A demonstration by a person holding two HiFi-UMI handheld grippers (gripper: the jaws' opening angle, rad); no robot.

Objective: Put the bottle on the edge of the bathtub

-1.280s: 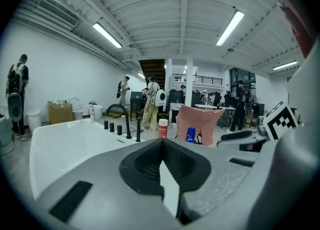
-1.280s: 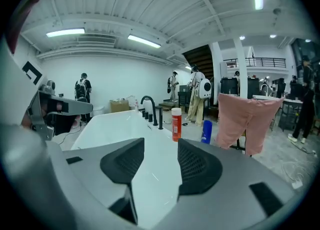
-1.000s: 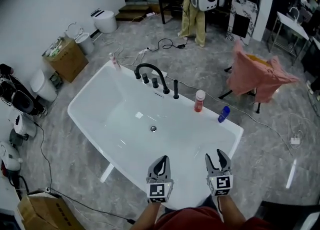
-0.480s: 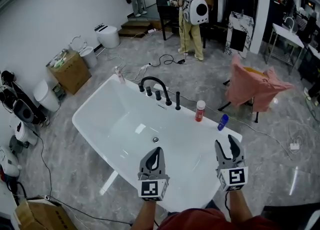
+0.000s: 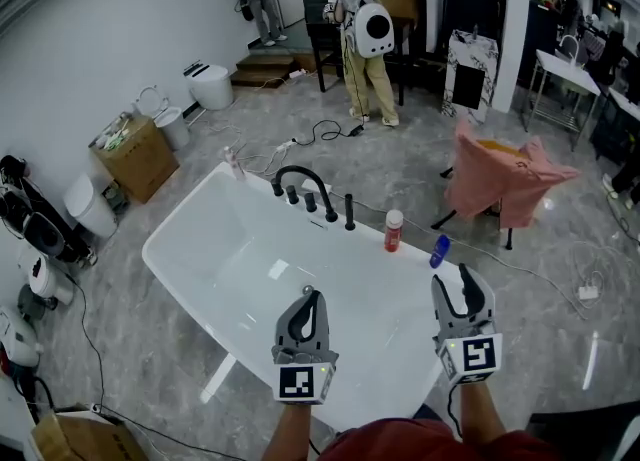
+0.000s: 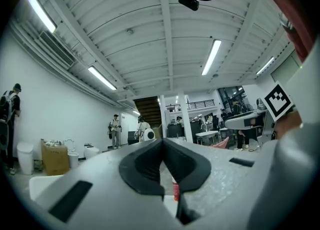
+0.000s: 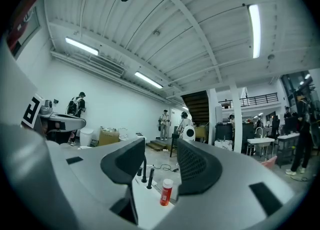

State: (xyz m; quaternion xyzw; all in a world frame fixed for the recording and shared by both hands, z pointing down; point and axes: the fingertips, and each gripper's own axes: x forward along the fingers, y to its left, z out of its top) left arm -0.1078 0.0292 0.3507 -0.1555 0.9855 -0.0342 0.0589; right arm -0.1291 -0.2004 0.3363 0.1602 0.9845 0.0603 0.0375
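Note:
A red bottle with a white cap stands on the far rim of the white bathtub, to the right of the black faucet. Further right on that rim is a blue bottle, and a small pink bottle stands at the far left corner. My left gripper hovers shut and empty over the tub's near side. My right gripper is open and empty above the tub's right end, just short of the blue bottle. The red bottle shows far off between the right gripper jaws.
A cardboard box and a toilet stand along the left wall. A chair draped with pink cloth is beyond the tub on the right. Cables trail over the grey floor. People stand at the back.
My two grippers have spread apart, the right one moving to the right toward the tub's end. The bottles have stayed in place.

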